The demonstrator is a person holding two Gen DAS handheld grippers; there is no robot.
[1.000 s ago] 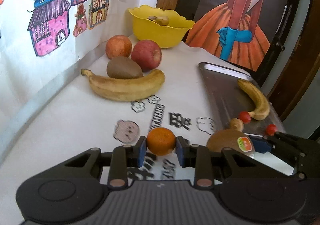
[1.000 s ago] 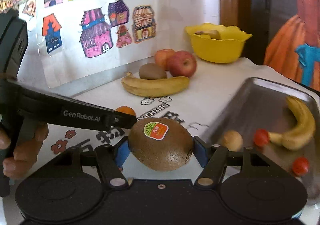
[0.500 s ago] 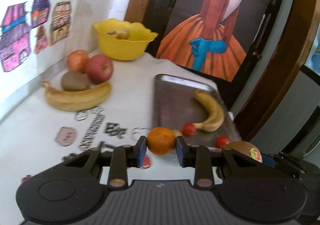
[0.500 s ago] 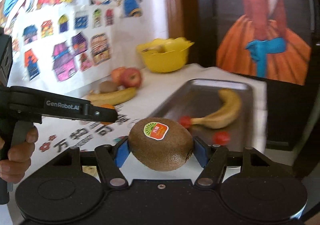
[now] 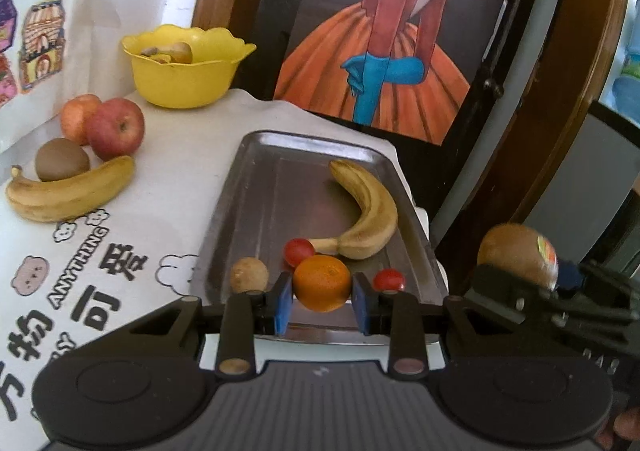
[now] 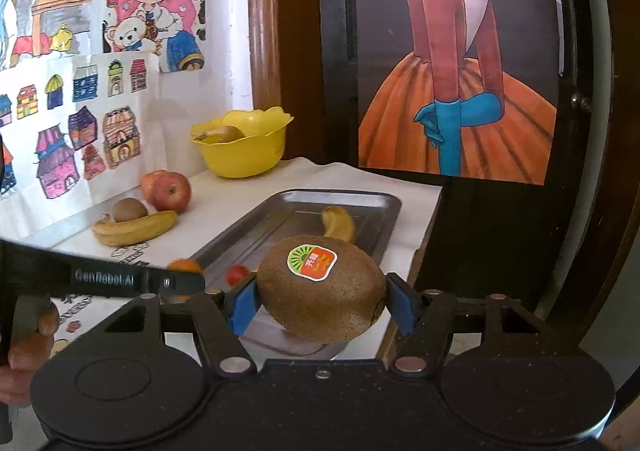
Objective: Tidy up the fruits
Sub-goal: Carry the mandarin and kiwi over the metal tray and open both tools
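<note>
My left gripper (image 5: 322, 301) is shut on a small orange (image 5: 322, 283) and holds it over the near end of the metal tray (image 5: 256, 187). My right gripper (image 6: 322, 301) is shut on a brown kiwi with a sticker (image 6: 322, 293), held above the tray's near right corner; that kiwi also shows in the left wrist view (image 5: 516, 253). In the tray lie a banana (image 5: 368, 207), two cherry tomatoes (image 5: 299, 251) and a small brown fruit (image 5: 249, 275).
On the white cloth left of the tray lie a banana (image 5: 68, 195), a kiwi (image 5: 62, 165) and two apples (image 5: 114, 127). A yellow bowl (image 5: 186, 77) with fruit stands at the back. The table edge runs just right of the tray.
Both grippers have swung right from the cloth to the tray's near end, carrying the orange and the kiwi with them.
</note>
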